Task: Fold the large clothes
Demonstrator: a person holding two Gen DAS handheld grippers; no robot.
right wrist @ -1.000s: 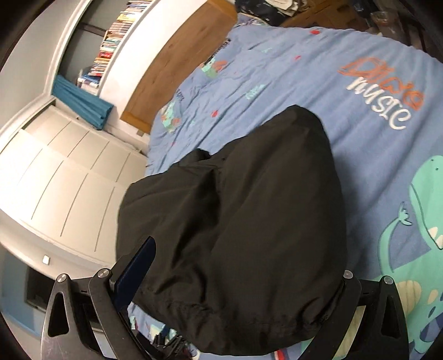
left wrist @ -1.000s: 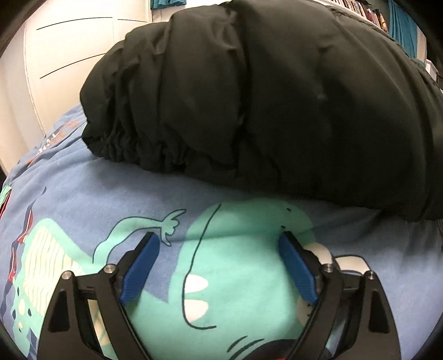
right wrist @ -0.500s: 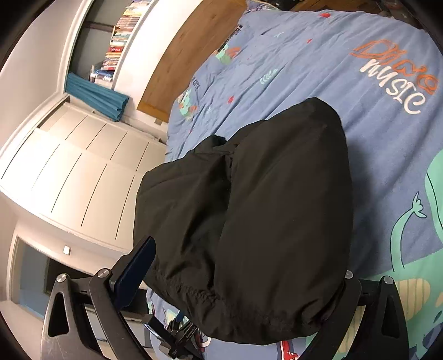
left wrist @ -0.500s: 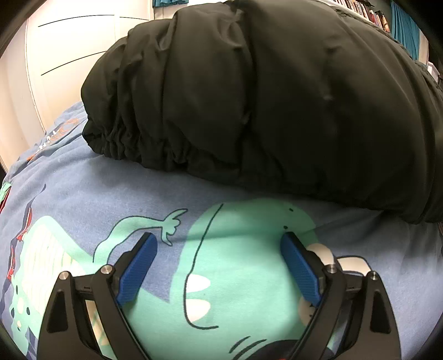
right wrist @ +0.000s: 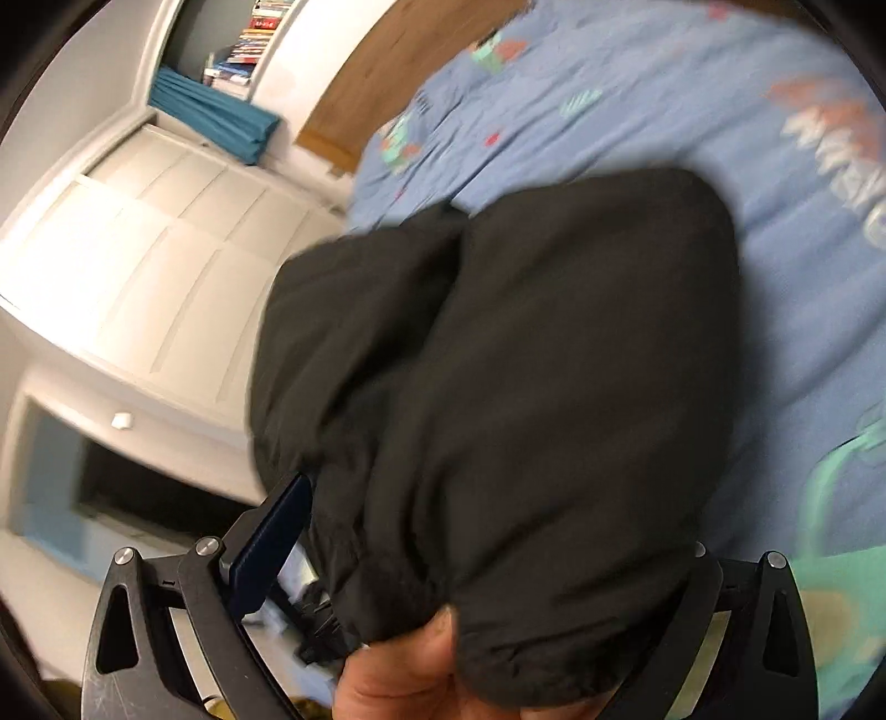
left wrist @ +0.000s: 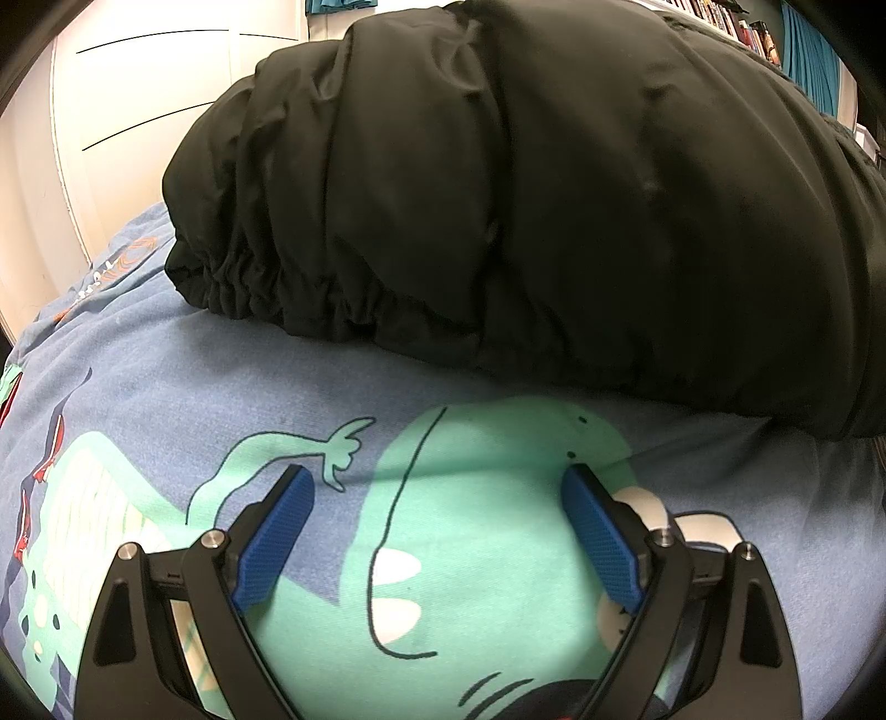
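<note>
Black puffy jacket, bundled, elastic hem gathered, on bed

A: Landmark?
B: Blue bedspread, printed with a teal dinosaur.
A: Beyond it?
B: White panelled wardrobe doors, teal curtain, bookshelf above, wooden headboard at its far edge.

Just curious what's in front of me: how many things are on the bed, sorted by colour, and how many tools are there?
Black jacket: 1
Blue bedspread: 1
Black tools with blue pads, left and right: 2
Total: 4
</note>
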